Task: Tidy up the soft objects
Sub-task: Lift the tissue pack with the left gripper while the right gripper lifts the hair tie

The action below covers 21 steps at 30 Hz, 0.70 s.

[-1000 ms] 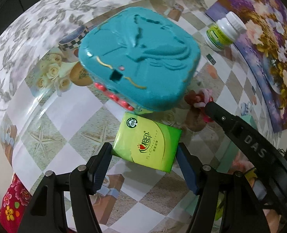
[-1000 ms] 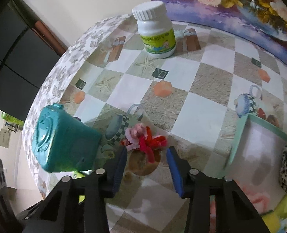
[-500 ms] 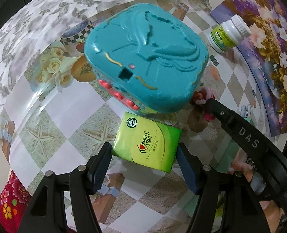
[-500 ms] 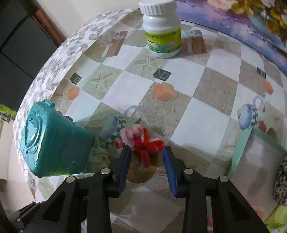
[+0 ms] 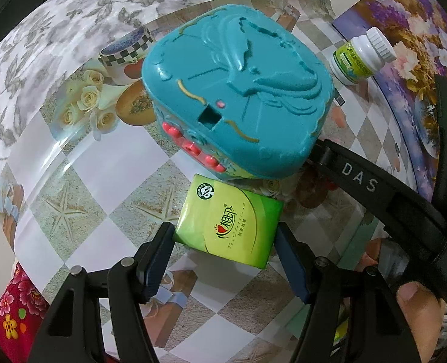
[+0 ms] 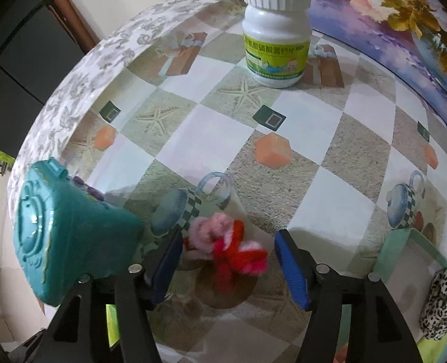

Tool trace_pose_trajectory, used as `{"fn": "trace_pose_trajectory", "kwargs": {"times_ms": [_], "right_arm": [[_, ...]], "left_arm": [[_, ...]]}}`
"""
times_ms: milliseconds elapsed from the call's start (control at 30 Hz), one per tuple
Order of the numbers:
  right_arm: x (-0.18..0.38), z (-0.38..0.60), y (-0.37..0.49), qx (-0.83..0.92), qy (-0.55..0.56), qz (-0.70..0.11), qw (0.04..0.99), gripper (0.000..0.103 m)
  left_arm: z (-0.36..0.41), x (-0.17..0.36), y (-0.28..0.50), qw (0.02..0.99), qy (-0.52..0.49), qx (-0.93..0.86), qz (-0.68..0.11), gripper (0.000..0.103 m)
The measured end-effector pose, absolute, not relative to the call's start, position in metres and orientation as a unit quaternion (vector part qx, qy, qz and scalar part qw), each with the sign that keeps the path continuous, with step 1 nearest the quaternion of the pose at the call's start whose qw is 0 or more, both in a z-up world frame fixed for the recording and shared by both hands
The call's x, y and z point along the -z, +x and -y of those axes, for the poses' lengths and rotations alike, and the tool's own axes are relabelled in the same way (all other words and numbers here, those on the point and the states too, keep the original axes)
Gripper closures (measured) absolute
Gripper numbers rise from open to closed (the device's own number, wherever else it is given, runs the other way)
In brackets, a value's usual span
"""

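Observation:
A green tissue pack (image 5: 229, 222) lies flat on the table, its near end between the tips of my open left gripper (image 5: 226, 252); I cannot tell whether the pads touch it. A pink and red fuzzy pipe-cleaner flower (image 6: 226, 246) lies on the table between the fingers of my open right gripper (image 6: 229, 267), closer to the left finger (image 6: 167, 264). The right gripper's body (image 5: 383, 199) shows in the left wrist view, behind the pack on the right.
A teal plastic toy case (image 5: 238, 99) stands just behind the tissue pack and left of the flower (image 6: 69, 239). A white pill bottle (image 6: 276, 30) stands at the far side. A light green tray (image 6: 396, 254) at right holds a leopard-print soft item (image 6: 436, 305).
The right gripper has moved forward and down, so the flower now sits between its fingers. The left gripper has stayed around the tissue pack, with the view shifted slightly.

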State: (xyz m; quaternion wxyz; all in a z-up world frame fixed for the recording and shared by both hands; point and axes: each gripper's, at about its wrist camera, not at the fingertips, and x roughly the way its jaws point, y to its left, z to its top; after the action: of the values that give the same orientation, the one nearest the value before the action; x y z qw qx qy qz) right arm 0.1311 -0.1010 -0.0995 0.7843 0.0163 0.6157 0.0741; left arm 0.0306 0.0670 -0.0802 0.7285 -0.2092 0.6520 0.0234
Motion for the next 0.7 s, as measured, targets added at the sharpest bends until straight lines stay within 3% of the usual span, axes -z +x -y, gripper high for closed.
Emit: {"fn": "trace_pose_trajectory", "kwargs": {"times_ms": [100,200,700], "right_arm": [[0.101,0.101,0.131,-0.072,0.012,-0.612,0.787,0.037],[0.099,0.102,0.128,-0.074,0.017,-0.609,0.79,0.059],[0.086,0.145,0.074,-0.039,0.081,-0.616,0.783,0.07]], "left_arm": [[-0.064,0.082,0.031,0.727,-0.209,-0.023,-0.653,0.034],[-0.062,0.084,0.032,0.727,-0.207,-0.023,-0.655,0.034],[-0.063,0.088,0.032,0.726,-0.207,-0.025,-0.655,0.034]]}}
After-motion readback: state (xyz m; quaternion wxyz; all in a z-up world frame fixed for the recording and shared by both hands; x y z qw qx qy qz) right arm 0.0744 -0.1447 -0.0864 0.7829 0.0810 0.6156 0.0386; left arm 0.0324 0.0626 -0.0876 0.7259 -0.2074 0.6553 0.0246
